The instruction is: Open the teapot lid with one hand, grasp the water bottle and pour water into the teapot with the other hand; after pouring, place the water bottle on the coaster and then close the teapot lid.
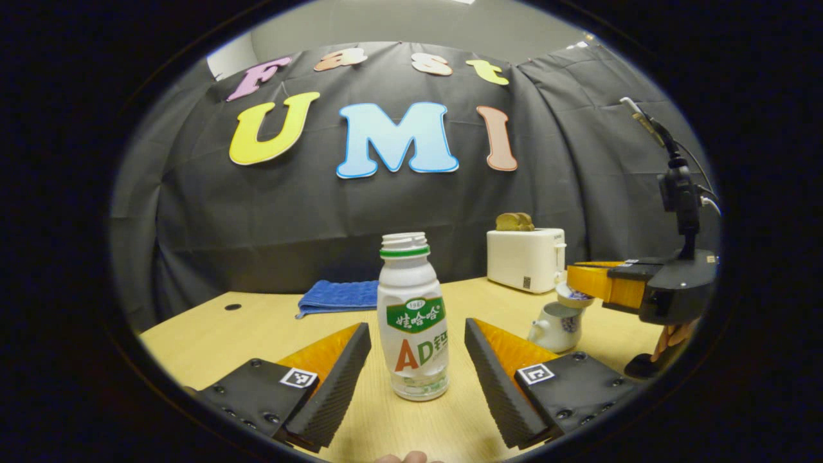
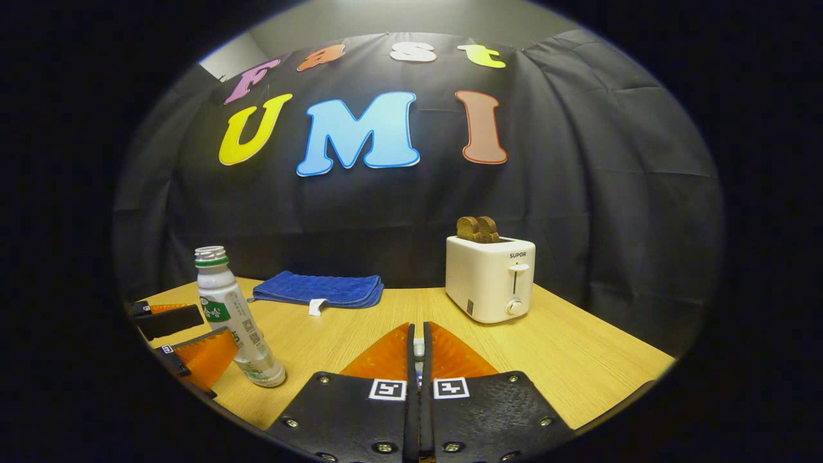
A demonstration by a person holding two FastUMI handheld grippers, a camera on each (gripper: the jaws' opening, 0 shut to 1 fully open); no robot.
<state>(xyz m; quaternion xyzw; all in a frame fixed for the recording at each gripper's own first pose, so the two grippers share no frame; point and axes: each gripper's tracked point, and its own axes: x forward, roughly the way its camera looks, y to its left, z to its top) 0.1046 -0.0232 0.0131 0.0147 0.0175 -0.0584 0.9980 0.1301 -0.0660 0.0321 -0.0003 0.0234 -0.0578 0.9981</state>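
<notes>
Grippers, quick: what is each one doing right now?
Left gripper: open, jaws either side of the water bottle, not touching.
Right gripper: shut on the teapot lid, raised above the teapot.

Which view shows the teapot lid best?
The left gripper view: the teapot lid sits lifted above the teapot, pinched in the right tongs. In the right gripper view, just a sliver of the lid peeks between the closed fingers.
</notes>
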